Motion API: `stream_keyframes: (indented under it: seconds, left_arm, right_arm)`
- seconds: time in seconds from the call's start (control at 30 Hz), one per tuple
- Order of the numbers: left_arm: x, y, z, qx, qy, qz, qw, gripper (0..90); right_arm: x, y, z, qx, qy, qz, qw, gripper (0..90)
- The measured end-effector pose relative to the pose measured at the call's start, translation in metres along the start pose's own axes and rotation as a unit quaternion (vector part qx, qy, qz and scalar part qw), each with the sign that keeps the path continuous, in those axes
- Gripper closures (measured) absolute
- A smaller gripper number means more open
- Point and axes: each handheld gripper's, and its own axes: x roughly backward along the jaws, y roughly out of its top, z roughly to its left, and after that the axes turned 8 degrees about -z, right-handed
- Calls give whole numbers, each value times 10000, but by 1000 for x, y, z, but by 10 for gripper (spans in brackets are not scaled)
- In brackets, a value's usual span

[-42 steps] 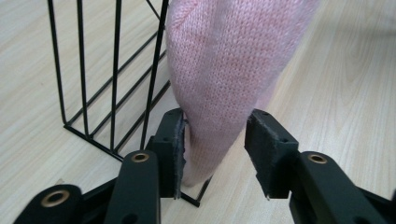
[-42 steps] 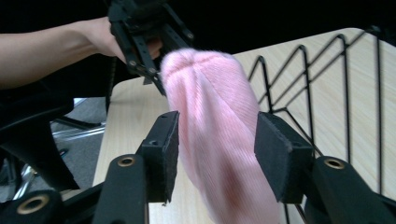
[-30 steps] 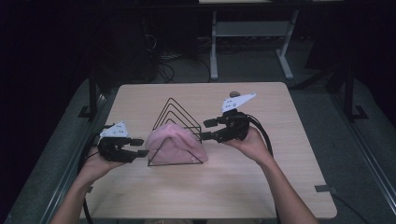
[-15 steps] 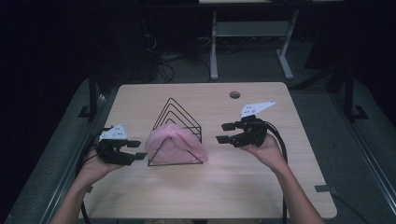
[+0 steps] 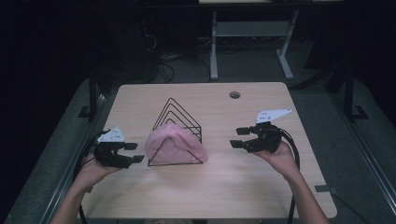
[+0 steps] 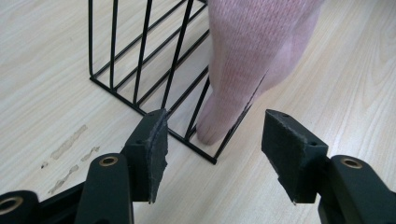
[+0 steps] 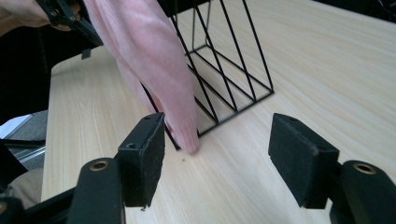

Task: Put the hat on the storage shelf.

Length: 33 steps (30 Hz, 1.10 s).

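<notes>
Pink knit cloth (image 5: 175, 144) drapes the wire rack (image 5: 180, 122) mid-frame, hiding its front wires; left gripper (image 5: 132, 152) & right gripper (image 5: 237, 138) both jaws apart, empty.

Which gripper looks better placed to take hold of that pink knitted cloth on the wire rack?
Probably the left gripper. It sits close beside the pink cloth draped over the black wire rack, jaws open towards it. The right gripper, also open, is farther away across bare table.
</notes>
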Motion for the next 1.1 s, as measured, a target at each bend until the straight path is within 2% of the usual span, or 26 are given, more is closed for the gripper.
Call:
stream_keyframes:
  seconds: [0.2, 0.3, 0.37, 0.5, 0.7, 0.83, 0.87, 1.1]
  left_arm:
    - [-1, -3, 0, 13, 13, 31, 10000, 383]
    - [-3, -5, -1, 106, 30, 17, 9999, 375]
    - [-3, -5, 0, 43, 25, 76, 10000, 374]
    - [-4, -7, 0, 85, 55, 68, 9999, 365]
    - [-4, -12, -1, 163, 81, 75, 9998, 356]
    - [-5, -15, -1, 205, 88, 90, 9997, 353]
    - [-5, -16, 0, 153, 82, 134, 9998, 351]
    - [-4, -23, -1, 240, 181, 123, 9995, 335]
  right_arm:
    - [15, -14, -4, -100, -135, 1, 9999, 345]
    - [23, -23, -7, -185, -207, 5, 9996, 345]
    - [28, -29, -9, -258, -246, -12, 9994, 343]
    - [34, -38, -11, -325, -312, -13, 9990, 340]
    - [48, -59, -16, -496, -468, 42, 9977, 328]
    - [54, -66, -18, -560, -539, 22, 9970, 328]
    - [56, -68, -18, -574, -560, 34, 9968, 326]
    - [72, -86, -19, -717, -746, 128, 9946, 310]
